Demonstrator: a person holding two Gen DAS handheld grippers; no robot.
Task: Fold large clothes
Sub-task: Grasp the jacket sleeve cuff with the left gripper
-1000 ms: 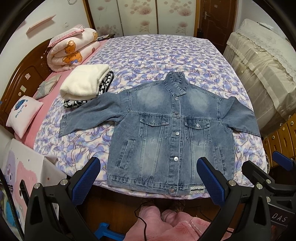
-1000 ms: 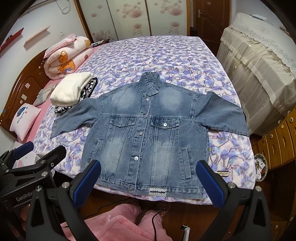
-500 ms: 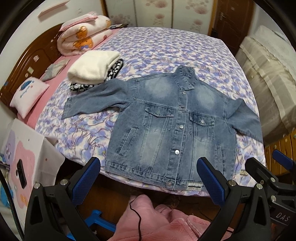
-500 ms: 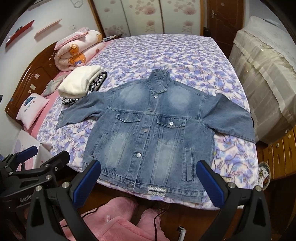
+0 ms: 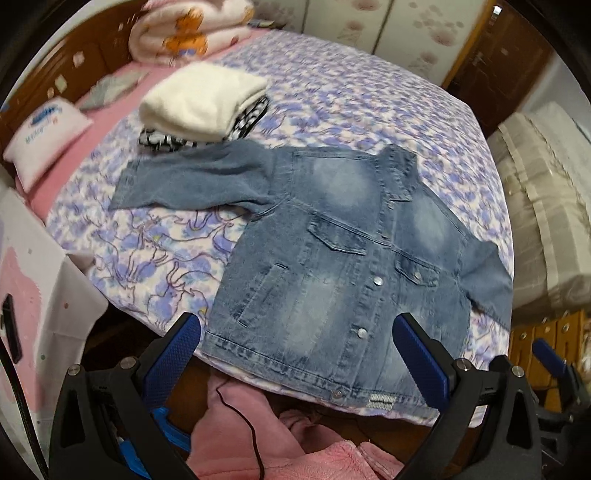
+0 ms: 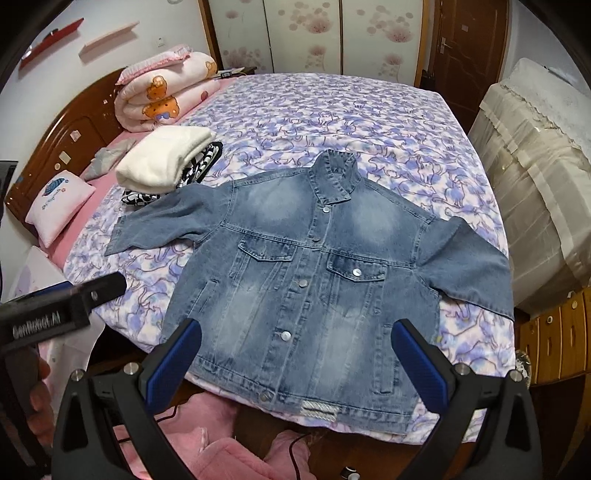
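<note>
Blurring across the folded quilt (image 5: 192, 29) and pillow (image 5: 44, 129) in the left wrist view. Hiding part of the black-and-white garment (image 6: 199, 170) beneath the white folded one (image 6: 166, 162).

We see a denim jacket (image 6: 306, 295) of faded, washed blue cloth with shiny metal snaps. The bedspread (image 6: 332, 110) under it is soft printed cloth, matt. A folded cream garment (image 6: 166, 162) looks fleecy. The headboard (image 6: 70, 136) is glossy varnished wood. Our right gripper (image 6: 295, 363) and left gripper (image 5: 295, 360) are matt black plastic with textured blue pads (image 6: 173, 363).
</note>
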